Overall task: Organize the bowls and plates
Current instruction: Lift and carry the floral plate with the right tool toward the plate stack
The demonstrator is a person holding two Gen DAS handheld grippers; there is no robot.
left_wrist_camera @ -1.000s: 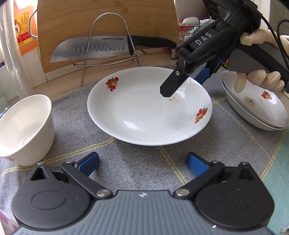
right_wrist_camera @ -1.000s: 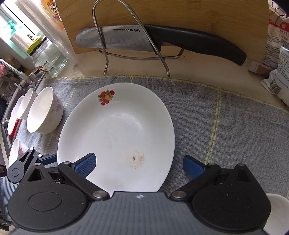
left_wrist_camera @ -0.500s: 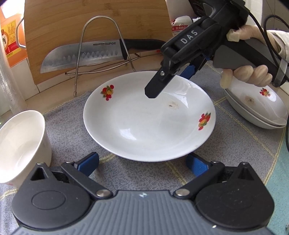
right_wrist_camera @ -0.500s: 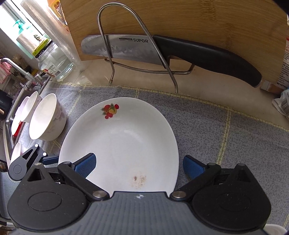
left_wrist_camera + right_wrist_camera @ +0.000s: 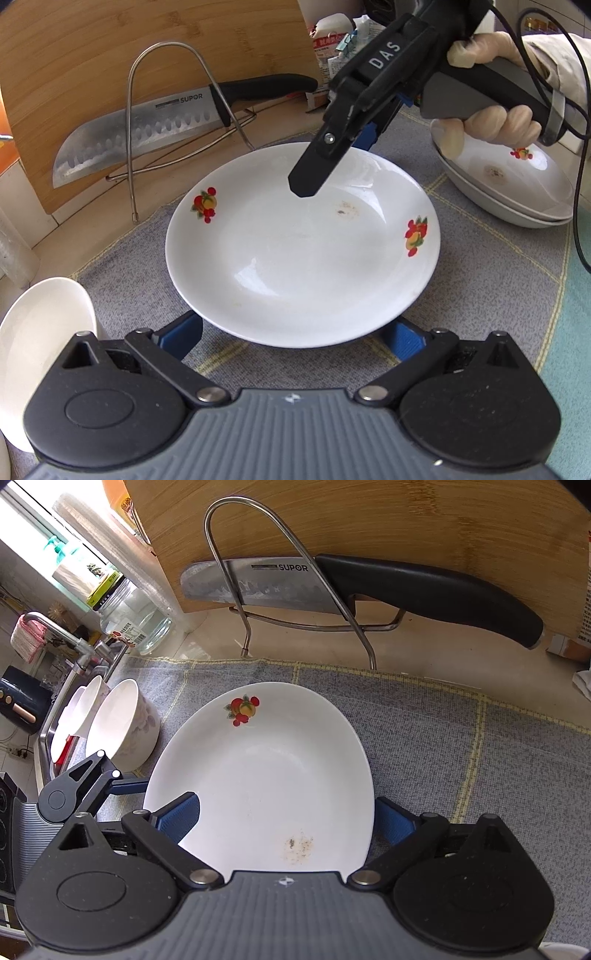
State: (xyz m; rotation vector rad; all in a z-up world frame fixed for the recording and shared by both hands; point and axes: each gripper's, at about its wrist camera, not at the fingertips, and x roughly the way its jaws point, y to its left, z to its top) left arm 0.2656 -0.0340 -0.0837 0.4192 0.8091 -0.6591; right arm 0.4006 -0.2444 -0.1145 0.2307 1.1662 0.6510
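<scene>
A white plate with fruit prints (image 5: 295, 254) lies on the grey mat, with a small brown stain in it; it also shows in the right wrist view (image 5: 266, 779). My left gripper (image 5: 295, 336) is open, its blue pads either side of the plate's near rim. My right gripper (image 5: 286, 823) is open and straddles the plate's far rim from the other side; its body (image 5: 354, 110) hangs above the plate in the left wrist view. Two stacked plates (image 5: 517, 184) sit at the right. A white bowl (image 5: 40, 343) stands at the left, also in the right wrist view (image 5: 122, 723).
A wooden cutting board (image 5: 147, 55) leans at the back with a wire rack (image 5: 166, 110) and a SUPOR knife (image 5: 147, 129) in front. More bowls (image 5: 77, 716), a glass jar (image 5: 133, 616) and the sink edge lie at the left in the right wrist view.
Both grippers have moved closer to the plate from opposite sides, so their open fingers now straddle its rims. The plate has not moved.
</scene>
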